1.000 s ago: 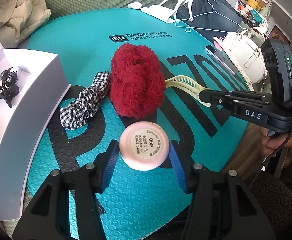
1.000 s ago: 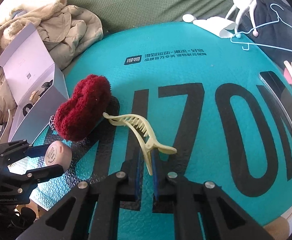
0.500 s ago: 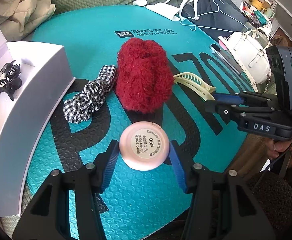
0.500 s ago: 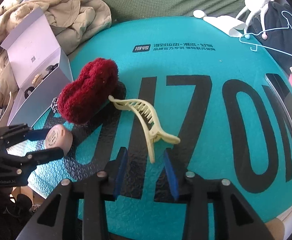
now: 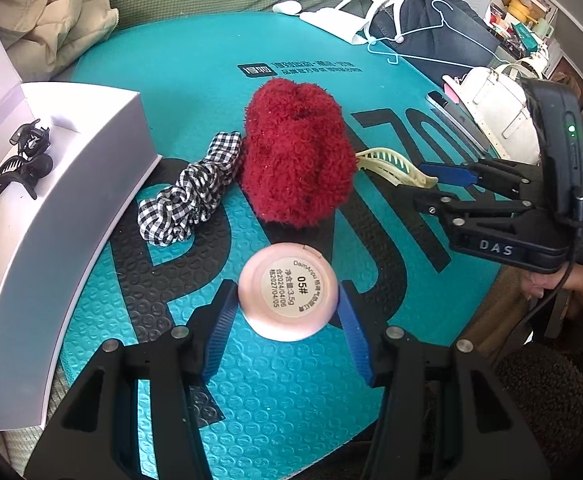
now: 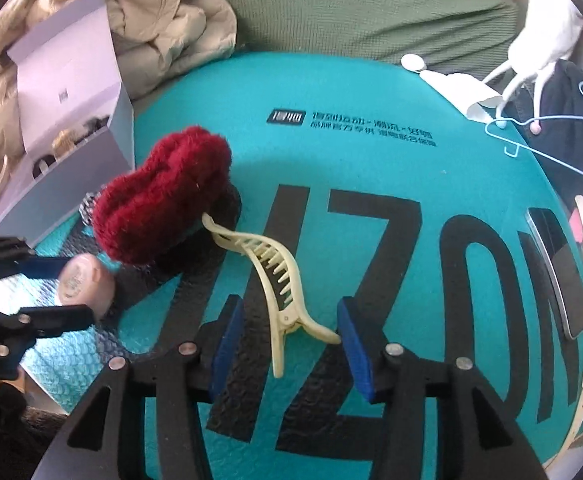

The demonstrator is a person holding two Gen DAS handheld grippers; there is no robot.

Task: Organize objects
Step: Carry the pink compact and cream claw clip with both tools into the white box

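Note:
My left gripper (image 5: 287,304) is shut on a round pink compact (image 5: 287,297) and holds it above the teal mat (image 5: 195,76). My right gripper (image 6: 287,322) is open, its fingers either side of the tail of a cream hair claw (image 6: 279,280) that lies on the mat. The claw also shows in the left wrist view (image 5: 391,164). A fuzzy red scrunchie (image 5: 297,156) sits mid-mat, touching a black-and-white checked scrunchie (image 5: 189,196). An open white box (image 5: 55,208) at the left holds black hair clips (image 5: 19,160).
A phone (image 6: 555,272) and a white handbag (image 5: 495,100) lie at the mat's right edge. Dark clothes with a blue wire hanger (image 5: 423,48) are at the back right. A beige jacket (image 6: 171,28) is heaped behind the box.
My right gripper has opened and let go of the cream hair claw, which now lies on the mat. The left gripper still holds the pink compact.

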